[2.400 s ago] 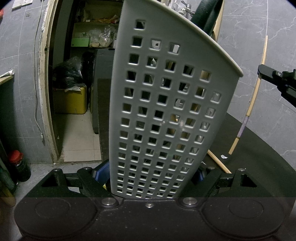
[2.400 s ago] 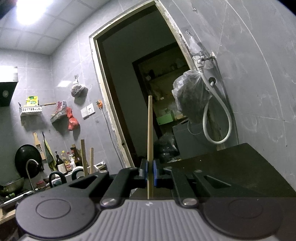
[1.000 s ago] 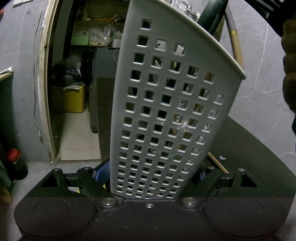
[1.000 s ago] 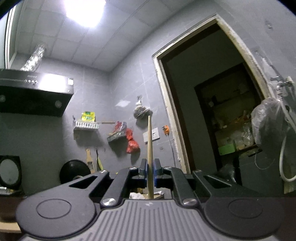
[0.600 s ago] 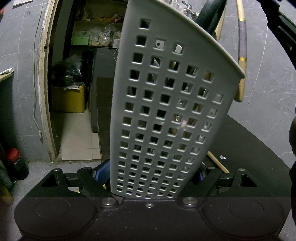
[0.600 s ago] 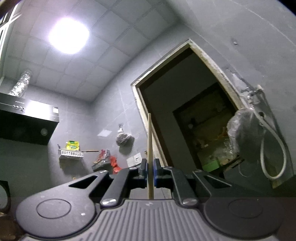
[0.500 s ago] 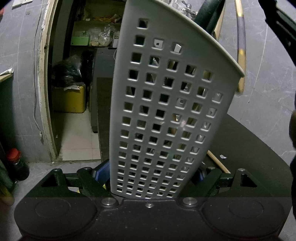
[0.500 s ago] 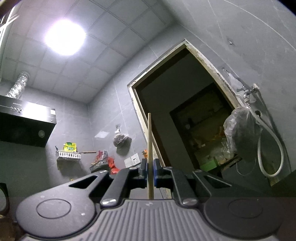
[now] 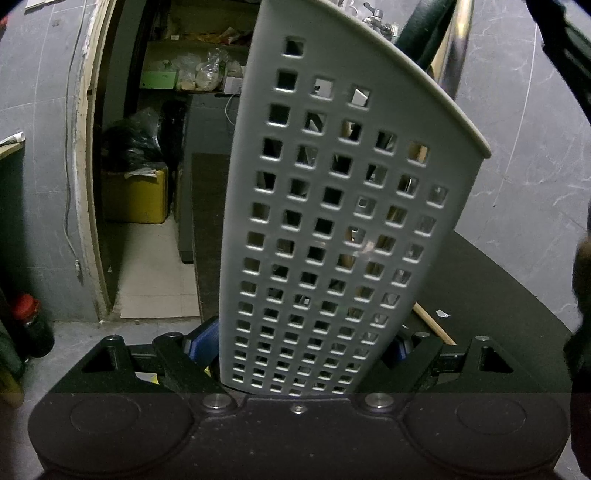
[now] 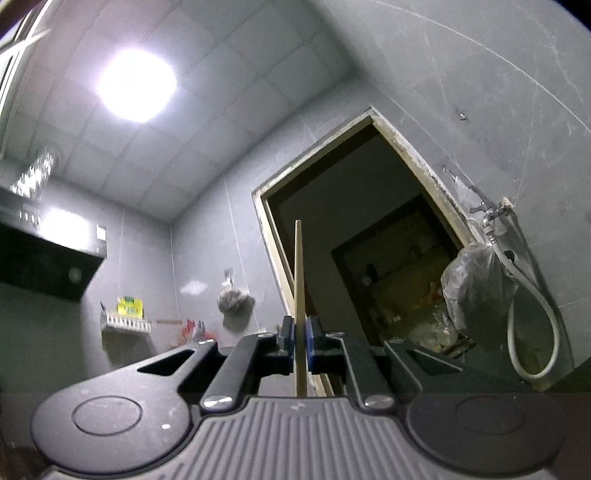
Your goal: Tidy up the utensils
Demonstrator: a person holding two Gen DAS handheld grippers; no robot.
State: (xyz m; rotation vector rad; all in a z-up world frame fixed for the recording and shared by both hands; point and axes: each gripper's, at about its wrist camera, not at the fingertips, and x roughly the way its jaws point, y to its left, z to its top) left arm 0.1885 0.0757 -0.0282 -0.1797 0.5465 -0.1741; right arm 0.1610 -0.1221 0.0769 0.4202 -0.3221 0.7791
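Your left claw (image 9: pixel 299 350) has the grey perforated utensil holder (image 9: pixel 332 206) clamped between its blue pads, so the holder fills the view straight ahead of the claw and leans a bit to the right. Off to the claw's left there's an open doorway with a yellow box (image 9: pixel 135 197) on the floor inside, and a red-capped bottle (image 9: pixel 31 325) low at the far left. Through the holder's square holes you can make out bits of utensils already inside, and a dark handle (image 9: pixel 424 33) plus a shiny metal handle (image 9: pixel 456 48) poke up past its rim, up and to the claw's right. Low on the right, just past the holder, a wooden chopstick (image 9: pixel 432 325) lies on the dark bench (image 9: pixel 491 280).

Your right claw (image 10: pixel 300 341) is pinched nearly closed on a single wooden chopstick (image 10: pixel 299 295), which stands straight up between the blue pads and tapers to its tip above them. That claw is angled upward: ceiling light (image 10: pixel 136 85) up and left, range hood (image 10: pixel 44 266) far left, doorway ahead, and a bagged tap with a white hose (image 10: pixel 532 325) to the right.
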